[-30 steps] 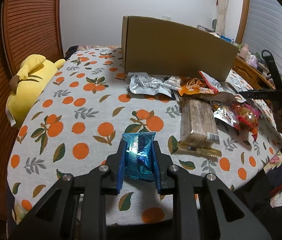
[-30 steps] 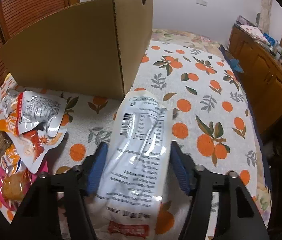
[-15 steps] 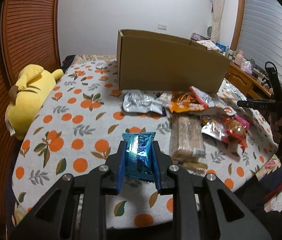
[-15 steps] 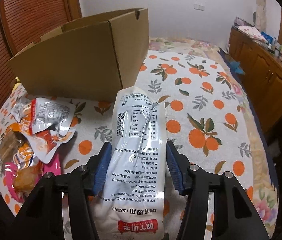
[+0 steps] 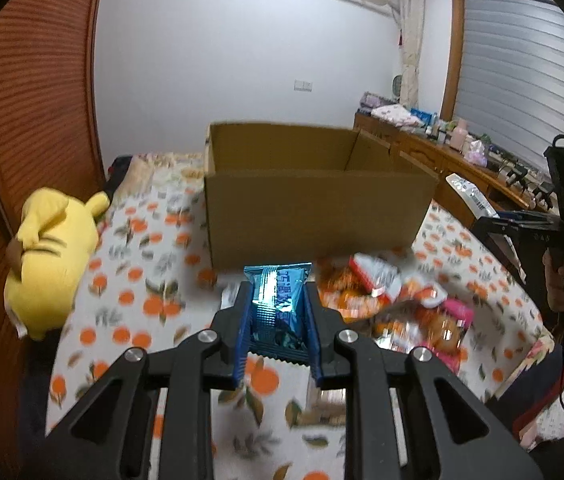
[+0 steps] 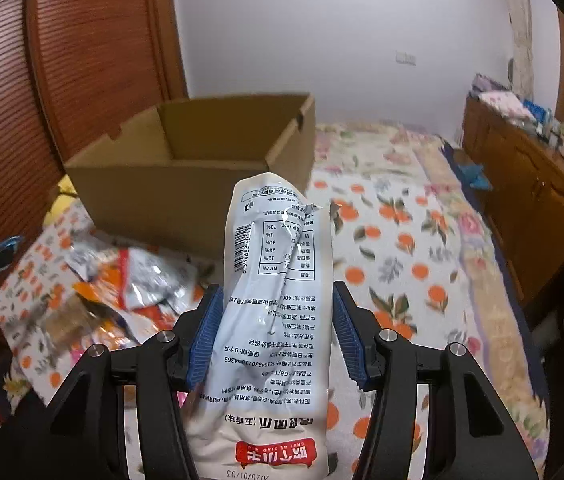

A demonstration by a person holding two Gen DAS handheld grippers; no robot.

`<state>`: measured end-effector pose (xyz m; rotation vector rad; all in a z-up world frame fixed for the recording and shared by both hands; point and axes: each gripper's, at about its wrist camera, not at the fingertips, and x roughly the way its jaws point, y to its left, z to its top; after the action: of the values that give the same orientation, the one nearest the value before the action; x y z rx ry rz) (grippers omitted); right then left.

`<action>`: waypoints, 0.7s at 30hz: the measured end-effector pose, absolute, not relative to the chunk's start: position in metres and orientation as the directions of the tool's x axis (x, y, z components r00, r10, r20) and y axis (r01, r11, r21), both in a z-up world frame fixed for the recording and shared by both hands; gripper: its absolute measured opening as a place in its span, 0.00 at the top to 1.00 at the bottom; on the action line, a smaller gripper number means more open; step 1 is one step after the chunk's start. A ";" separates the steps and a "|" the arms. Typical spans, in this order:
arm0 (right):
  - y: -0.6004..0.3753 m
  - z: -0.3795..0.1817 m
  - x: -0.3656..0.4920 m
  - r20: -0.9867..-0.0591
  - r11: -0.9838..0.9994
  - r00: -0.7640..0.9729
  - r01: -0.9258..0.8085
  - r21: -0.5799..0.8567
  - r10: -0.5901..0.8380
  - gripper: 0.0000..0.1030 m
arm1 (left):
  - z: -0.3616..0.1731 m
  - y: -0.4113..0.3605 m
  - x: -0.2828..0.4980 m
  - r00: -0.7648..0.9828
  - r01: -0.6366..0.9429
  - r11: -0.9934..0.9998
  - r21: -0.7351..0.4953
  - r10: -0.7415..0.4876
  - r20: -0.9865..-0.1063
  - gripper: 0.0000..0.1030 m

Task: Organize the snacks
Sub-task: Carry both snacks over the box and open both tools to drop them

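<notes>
My left claw [image 5: 277, 320] is closed to a narrow gap and clamped on a small blue packet [image 5: 277, 300], whose crimped top stands up above the blue pads [image 5: 243, 336] and whose lower edge hangs just under them. My right claw [image 6: 273, 332] is spread wider and pinches a long white pouch [image 6: 277, 300] by its sides; the pouch runs upright between the pads [image 6: 203, 340], its printed back with a barcode facing the camera and a red label at its near end. Both packs are held up in the air above the bed [image 6: 402, 272] with its orange-print sheet. The open cardboard box [image 5: 314, 200] stands on the bed ahead of both claws, its near wall facing me in the left view. A blurred heap of snacks [image 5: 402, 304] lies on the sheet in front of the box, to the right of the blue packet in the left view and to the left of the pouch in the right view. A yellow plush [image 5: 49, 256] lies at the bed's left edge, and a wooden dresser [image 6: 530, 208] runs along the right side.
</notes>
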<state>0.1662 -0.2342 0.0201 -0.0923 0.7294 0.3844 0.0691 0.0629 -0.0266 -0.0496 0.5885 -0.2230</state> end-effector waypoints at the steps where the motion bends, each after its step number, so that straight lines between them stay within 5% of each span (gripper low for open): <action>1: -0.233 0.024 0.166 -0.659 0.924 0.682 -0.379 0.050 0.316 0.46 | -0.021 0.062 0.073 0.813 0.199 0.974 -0.110 -0.227 -0.537 0.79; 21: -0.157 0.064 0.233 -0.616 0.882 0.683 -0.468 0.043 0.393 0.46 | 0.031 0.051 0.167 0.833 0.242 0.970 -0.031 -0.224 -0.506 0.79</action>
<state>0.2326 -0.1566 0.0638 -0.1212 0.6610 0.4840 0.1665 0.0515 0.0310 0.0352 0.5323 -0.2466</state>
